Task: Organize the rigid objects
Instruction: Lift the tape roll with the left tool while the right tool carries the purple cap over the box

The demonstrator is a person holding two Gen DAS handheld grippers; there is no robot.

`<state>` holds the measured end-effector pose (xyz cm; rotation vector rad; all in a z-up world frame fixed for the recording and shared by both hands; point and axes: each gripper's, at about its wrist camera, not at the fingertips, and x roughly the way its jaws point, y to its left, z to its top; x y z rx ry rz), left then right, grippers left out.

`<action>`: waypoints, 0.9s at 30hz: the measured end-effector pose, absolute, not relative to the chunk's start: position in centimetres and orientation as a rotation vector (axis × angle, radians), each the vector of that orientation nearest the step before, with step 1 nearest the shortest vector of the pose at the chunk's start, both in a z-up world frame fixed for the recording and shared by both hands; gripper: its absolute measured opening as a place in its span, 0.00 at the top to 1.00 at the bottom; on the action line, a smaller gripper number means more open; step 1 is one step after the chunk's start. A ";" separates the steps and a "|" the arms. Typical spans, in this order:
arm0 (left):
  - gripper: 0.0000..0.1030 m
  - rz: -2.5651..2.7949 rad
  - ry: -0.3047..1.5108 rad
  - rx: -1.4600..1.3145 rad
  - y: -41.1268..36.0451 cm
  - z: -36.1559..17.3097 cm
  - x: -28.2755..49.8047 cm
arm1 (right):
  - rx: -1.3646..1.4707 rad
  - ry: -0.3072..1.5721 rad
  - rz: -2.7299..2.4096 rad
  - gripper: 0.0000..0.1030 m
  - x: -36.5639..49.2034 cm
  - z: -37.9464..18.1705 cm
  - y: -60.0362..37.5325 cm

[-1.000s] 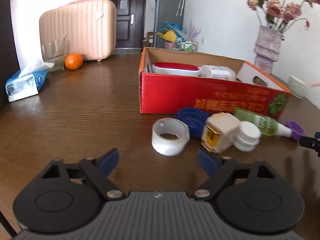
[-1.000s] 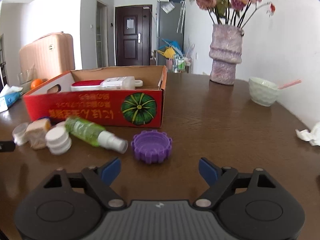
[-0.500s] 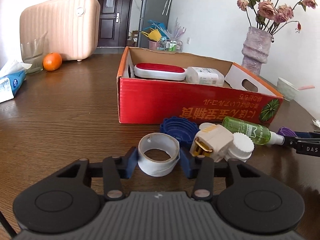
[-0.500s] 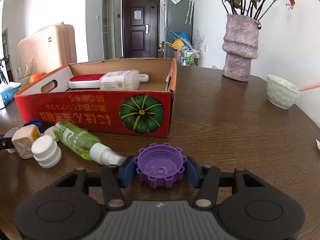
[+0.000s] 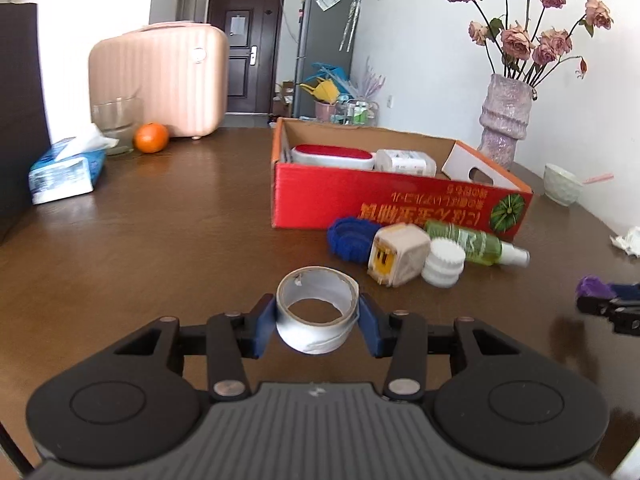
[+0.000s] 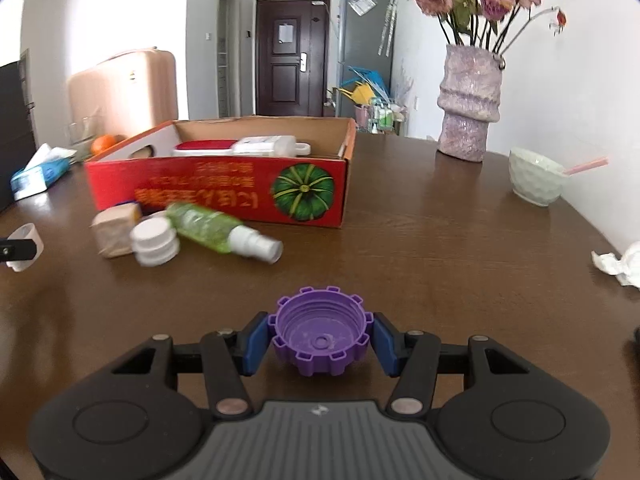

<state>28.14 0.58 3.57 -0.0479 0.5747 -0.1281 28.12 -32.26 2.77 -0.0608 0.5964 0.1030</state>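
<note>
My left gripper [image 5: 317,322] is shut on a white tape roll [image 5: 316,308], held just above the brown table. My right gripper [image 6: 320,340] is shut on a purple toothed cap [image 6: 320,334], also lifted a little. The red cardboard box [image 5: 400,196] stands ahead, holding a red-topped case [image 5: 332,156] and a white bottle [image 5: 404,162]. In front of the box lie a blue cap [image 5: 350,238], a beige plug cube [image 5: 398,254], a white cap [image 5: 443,262] and a green spray bottle [image 5: 472,242]. The right gripper also shows at the right edge of the left wrist view.
A tissue pack [image 5: 66,170], a glass [image 5: 116,124], an orange [image 5: 151,138] and a pink suitcase [image 5: 164,80] stand at the far left. A vase of flowers [image 6: 468,116], a white bowl [image 6: 534,182] and crumpled paper [image 6: 618,262] are on the right.
Both grippers closed, the left on the tape roll and the right on the purple cap. Since then both have pulled back from the box with their objects lifted slightly.
</note>
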 end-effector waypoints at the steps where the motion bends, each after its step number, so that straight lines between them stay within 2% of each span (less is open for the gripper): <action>1: 0.56 -0.123 0.567 -0.046 0.7 3.7 27.3 | -0.063 0.586 0.104 0.48 27.3 3.1 -32.3; 15: 0.56 -0.149 0.374 0.000 1.4 6.8 20.2 | -0.078 0.485 0.142 0.48 22.6 5.5 -30.7; 27: 0.57 -0.184 0.377 0.015 1.0 7.3 25.8 | -0.070 0.401 0.145 0.48 27.7 7.6 -30.0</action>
